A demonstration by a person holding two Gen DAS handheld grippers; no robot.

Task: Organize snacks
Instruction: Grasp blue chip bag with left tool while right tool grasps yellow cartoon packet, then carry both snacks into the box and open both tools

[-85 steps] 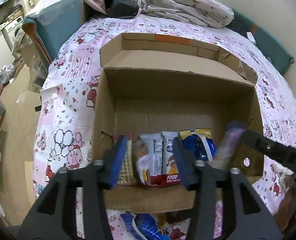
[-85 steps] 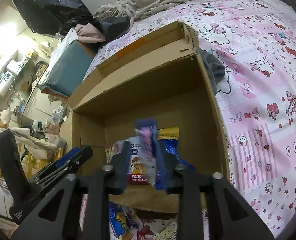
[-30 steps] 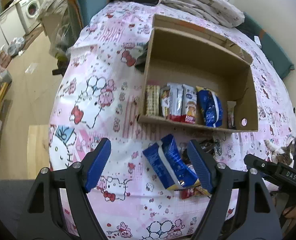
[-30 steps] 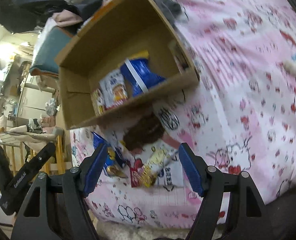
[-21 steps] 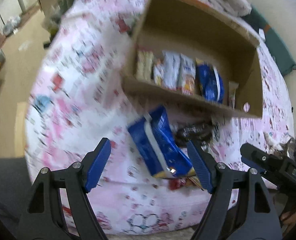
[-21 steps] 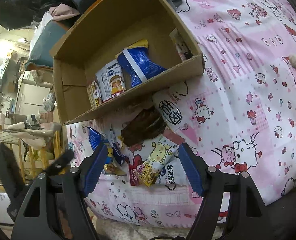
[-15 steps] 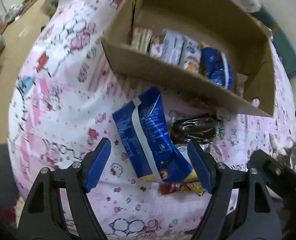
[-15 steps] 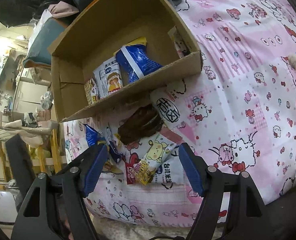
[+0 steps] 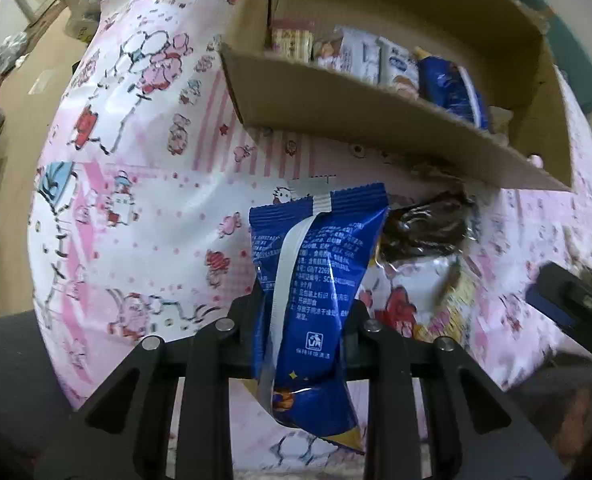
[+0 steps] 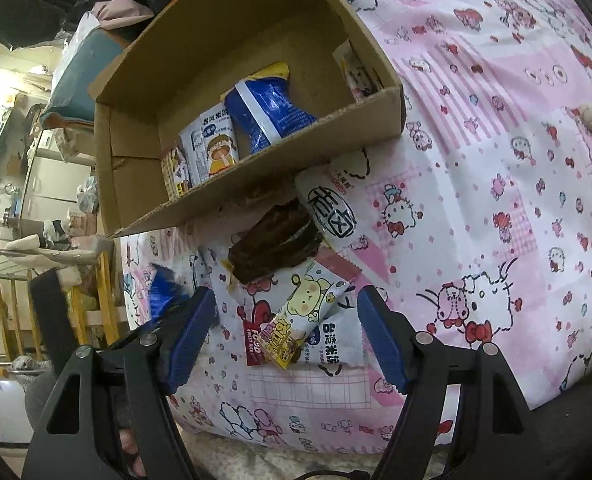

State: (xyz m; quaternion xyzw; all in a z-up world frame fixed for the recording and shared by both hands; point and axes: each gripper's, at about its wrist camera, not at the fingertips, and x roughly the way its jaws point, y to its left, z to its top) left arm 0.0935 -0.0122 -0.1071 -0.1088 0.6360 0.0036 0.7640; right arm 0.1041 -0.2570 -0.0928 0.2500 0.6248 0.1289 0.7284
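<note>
Clamped between the fingers of the left claw (image 9: pixel 307 316), a blue snack bag (image 9: pixel 316 280) is held above the bed's pink cartoon sheet (image 9: pixel 143 184). The right claw (image 10: pixel 285 340) is spread wide and grips nothing; beneath it a yellow snack packet (image 10: pixel 296 320) and a dark brown packet (image 10: pixel 275 244) are piled near the bed's front edge. Just behind them, the cardboard box (image 10: pixel 255 196) is seen holding several packets in a row.
</note>
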